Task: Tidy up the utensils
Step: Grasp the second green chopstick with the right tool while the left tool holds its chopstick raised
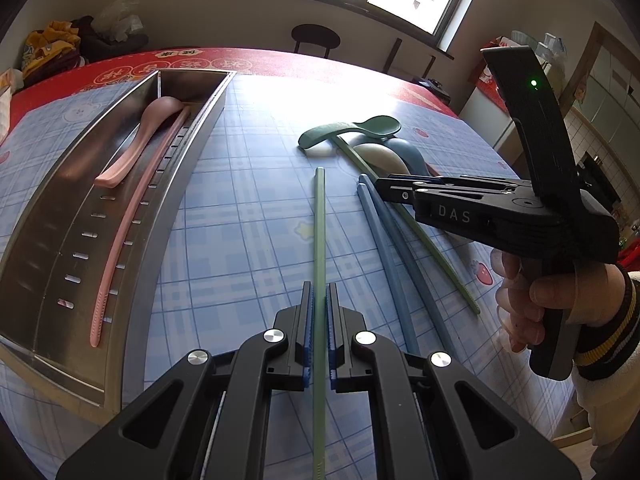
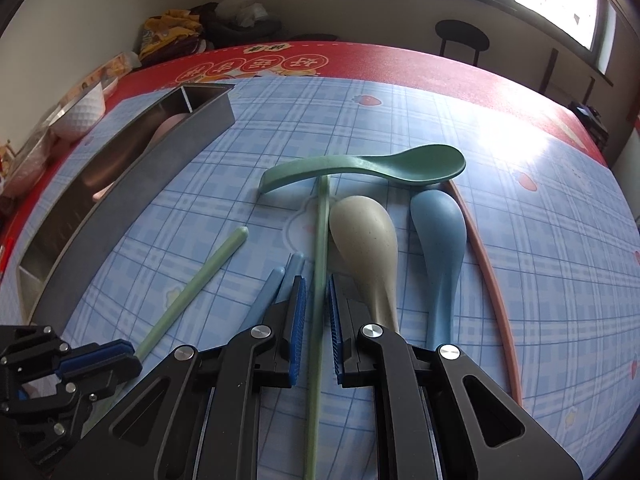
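While the tabletop (image 1: 248,128) with its blue plaid cloth fills both views, the long steel tray (image 1: 52,216) sits at its left side, holding a pink spoon (image 1: 136,140) and a pink chopstick (image 1: 120,248). Loose pile right of the tray: green spoon (image 2: 360,168) on top, beige spoon (image 2: 368,236), blue spoon (image 2: 440,228), two blue chopsticks (image 2: 288,276) side by side.

Left gripper (image 1: 319,300): jaws closed tight on a green chopstick (image 1: 319,220), which runs straight between the pads and points away over the tabletop.

Right gripper (image 2: 317,300): jaws nearly closed around a second green chopstick (image 2: 322,240); a thin gap shows each side, so can't tell if the pads press it. Its far end goes under the green spoon.

Only the left wrist view shows the tray's inside and the hand (image 1: 524,300) on the right gripper's handle. Only the right wrist view shows another pink chopstick (image 2: 492,280) lying past the blue spoon, and a white bowl (image 2: 84,112) left of the tray.
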Action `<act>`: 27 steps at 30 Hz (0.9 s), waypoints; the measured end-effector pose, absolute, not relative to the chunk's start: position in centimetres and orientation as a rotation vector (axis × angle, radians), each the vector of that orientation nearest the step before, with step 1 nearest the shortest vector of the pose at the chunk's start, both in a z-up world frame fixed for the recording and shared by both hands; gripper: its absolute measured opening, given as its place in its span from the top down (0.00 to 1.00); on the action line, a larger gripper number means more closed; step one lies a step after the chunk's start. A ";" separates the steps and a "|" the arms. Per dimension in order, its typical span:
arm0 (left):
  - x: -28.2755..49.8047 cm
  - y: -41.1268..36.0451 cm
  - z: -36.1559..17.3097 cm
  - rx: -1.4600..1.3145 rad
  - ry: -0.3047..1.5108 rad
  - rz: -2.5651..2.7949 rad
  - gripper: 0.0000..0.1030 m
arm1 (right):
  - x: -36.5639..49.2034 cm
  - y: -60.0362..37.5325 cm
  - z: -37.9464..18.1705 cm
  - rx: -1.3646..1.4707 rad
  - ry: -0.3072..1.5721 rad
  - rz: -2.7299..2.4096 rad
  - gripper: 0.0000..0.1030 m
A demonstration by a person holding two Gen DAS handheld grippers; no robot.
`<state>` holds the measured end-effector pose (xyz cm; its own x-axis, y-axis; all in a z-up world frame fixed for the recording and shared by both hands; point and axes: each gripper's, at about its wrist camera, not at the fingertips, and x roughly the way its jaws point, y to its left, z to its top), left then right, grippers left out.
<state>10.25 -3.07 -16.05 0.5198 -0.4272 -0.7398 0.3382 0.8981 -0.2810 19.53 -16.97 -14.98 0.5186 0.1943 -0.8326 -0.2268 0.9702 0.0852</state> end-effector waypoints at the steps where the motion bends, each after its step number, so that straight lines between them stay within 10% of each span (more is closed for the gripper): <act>1: 10.3 -3.1 -16.1 -0.108 0.916 -0.460 0.94 | 19.5 -17.0 -15.0 -0.030 0.992 0.251 0.89; 27: 10.0 -4.0 -16.0 -0.048 0.904 -0.431 0.94 | 13.1 -21.7 -15.3 0.436 0.850 0.330 0.94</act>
<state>9.99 -4.01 -16.02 0.5390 -0.3825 -0.7504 0.3427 0.9135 -0.2195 13.13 -21.67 -15.28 0.6184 0.4470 -0.6463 -0.1067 0.8626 0.4945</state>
